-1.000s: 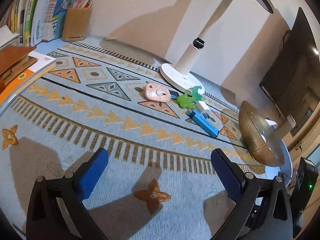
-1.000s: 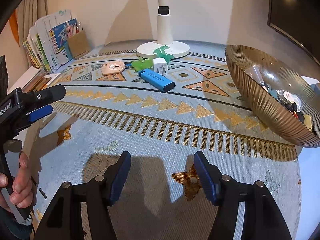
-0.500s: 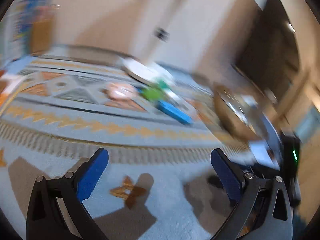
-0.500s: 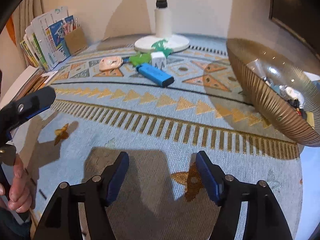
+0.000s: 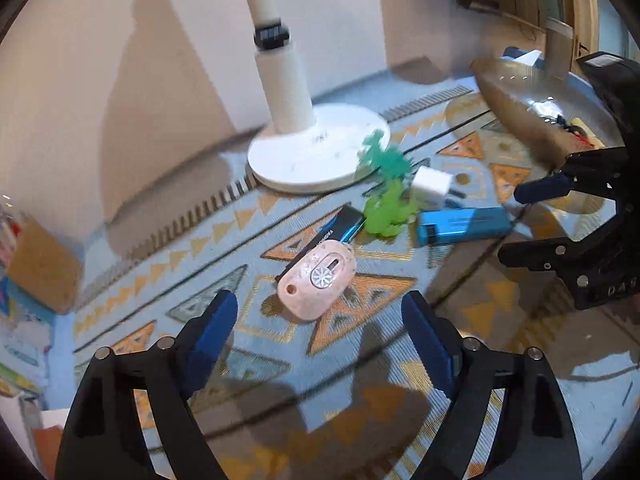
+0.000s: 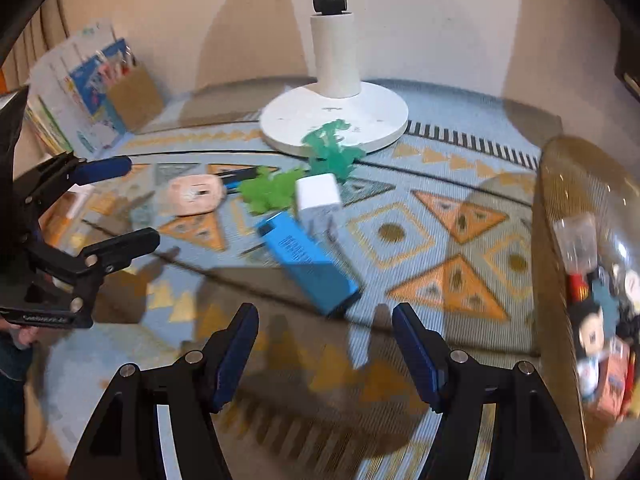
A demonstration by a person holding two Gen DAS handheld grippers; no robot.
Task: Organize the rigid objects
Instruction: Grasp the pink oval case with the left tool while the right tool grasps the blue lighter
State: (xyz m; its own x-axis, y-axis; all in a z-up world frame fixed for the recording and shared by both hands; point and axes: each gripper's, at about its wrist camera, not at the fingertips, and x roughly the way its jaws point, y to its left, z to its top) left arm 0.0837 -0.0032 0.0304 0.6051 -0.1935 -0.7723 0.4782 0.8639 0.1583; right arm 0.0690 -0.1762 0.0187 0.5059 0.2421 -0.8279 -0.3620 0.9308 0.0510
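Item: left gripper (image 5: 320,312). Jaws apart with nothing between them; they have just been closing somewhat. Points down at the pink oval gadget (image 5: 318,278), which lies on the patterned cloth (image 5: 132,256) just beyond the fingertips, roughly centred between them.

Item: right gripper (image 6: 325,328). Jaws moderately apart, empty. Aimed at the blue rectangular case (image 6: 310,262), which lies slantwise, its near end just ahead of the fingertips.

Item: loose pieces, middle of the cloth. The pink gadget rests partly on a black-and-blue stick (image 5: 334,230). To its right sits a light green toy figure (image 5: 386,210), then a darker green figure (image 5: 384,160) against the white lamp base (image 5: 316,152), and a white charger cube (image 6: 318,194) touching the far end of the blue case.

Item: amber ribbed bowl (image 6: 560,240), far right. Already holds small toys and packets; judged the place where the pieces go.

Step in hand, as judged: each gripper approaches its own piece for a pick.

Handling notes:
- Pink gadget: bring the pads down across its narrower sides. It sits propped on the stick, so it may rock or slide.
- Blue case: line the jaws across its width, not its length, clear of the charger.
- Both are hard and smooth; seat the pads low before lifting.
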